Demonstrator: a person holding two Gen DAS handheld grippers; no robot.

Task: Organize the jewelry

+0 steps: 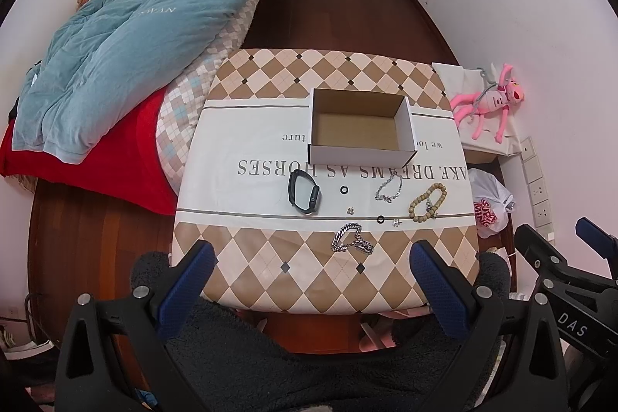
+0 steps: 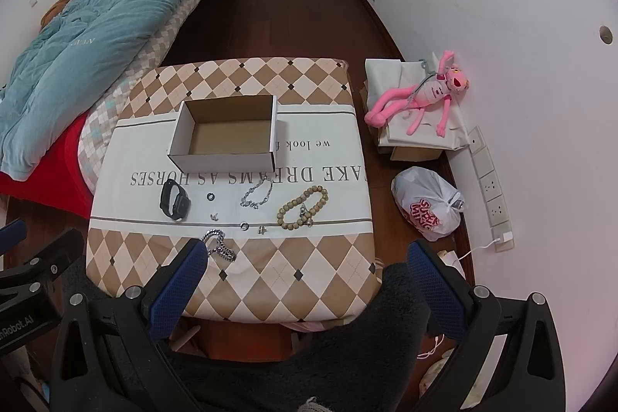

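An empty open cardboard box [image 1: 361, 126] [image 2: 228, 134] stands on the cloth-covered table [image 1: 270, 280] [image 2: 309, 269]. In front of it lie a black smartwatch [image 1: 304, 196] [image 2: 174, 204], a thin silver chain bracelet [image 1: 389, 188] [image 2: 257, 194], a wooden bead bracelet [image 1: 428, 202] [image 2: 303, 207], a thick silver chain bracelet [image 1: 352, 239] [image 2: 219, 245], two small black rings [image 1: 343, 189] [image 1: 381, 219] and small silver studs [image 1: 351, 210]. My left gripper [image 1: 313, 277] is open and empty above the table's near edge. My right gripper [image 2: 307, 275] is open and empty, level with it.
A bed with a teal quilt [image 1: 127, 37] and red blanket [image 1: 116, 165] lies left of the table. A pink plush toy [image 2: 421, 95] on boxes, a white plastic bag [image 2: 428, 203] and wall sockets [image 2: 490, 188] are to the right.
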